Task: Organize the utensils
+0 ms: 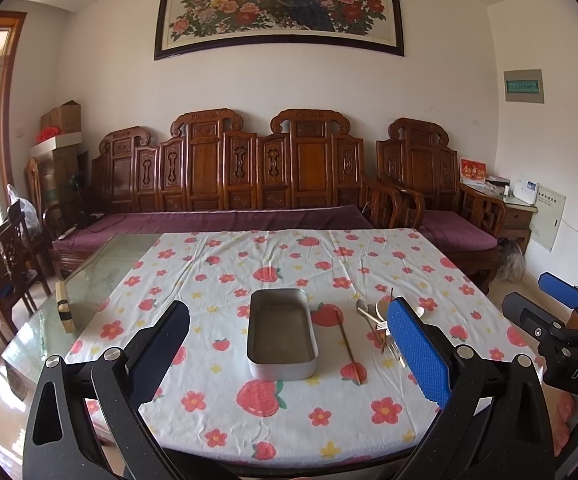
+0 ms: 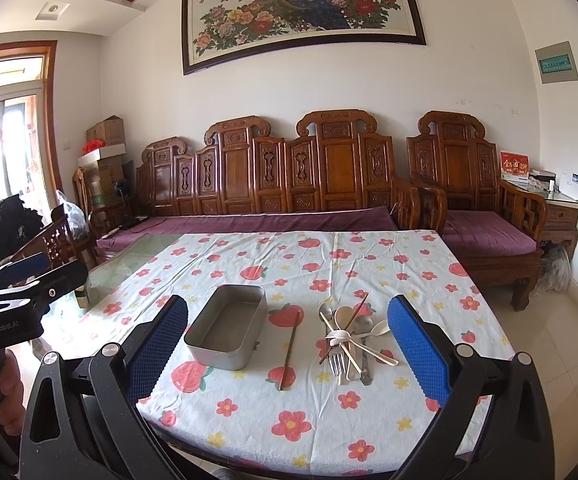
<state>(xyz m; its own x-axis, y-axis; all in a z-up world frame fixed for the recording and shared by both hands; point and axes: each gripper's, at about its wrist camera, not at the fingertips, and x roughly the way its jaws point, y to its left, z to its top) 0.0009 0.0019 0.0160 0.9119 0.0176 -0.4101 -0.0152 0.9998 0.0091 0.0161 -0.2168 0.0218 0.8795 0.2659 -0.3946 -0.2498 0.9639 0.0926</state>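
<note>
An empty rectangular metal tin [image 1: 281, 333] [image 2: 228, 325] rests on the flowered tablecloth. To its right lies a single brown chopstick [image 1: 348, 345] [image 2: 291, 345]. Further right sits a heap of utensils [image 2: 351, 338] [image 1: 377, 320]: metal spoons, a metal fork, cream plastic spoons, a white plastic fork and another chopstick. My left gripper [image 1: 289, 354] is open, held above the near table edge facing the tin. Open as well, my right gripper [image 2: 289, 354] hovers near the same edge, with the tin, chopstick and heap between its fingers' lines of sight. Neither holds anything.
The tablecloth [image 2: 329, 264] covers the right part of a glass table [image 1: 101, 276]. A small wooden block [image 1: 65, 307] lies on the bare glass at left. A carved wooden sofa [image 2: 289, 184] stands behind the table, chairs to the left. A hand [image 2: 7, 376] grips the left gripper's handle.
</note>
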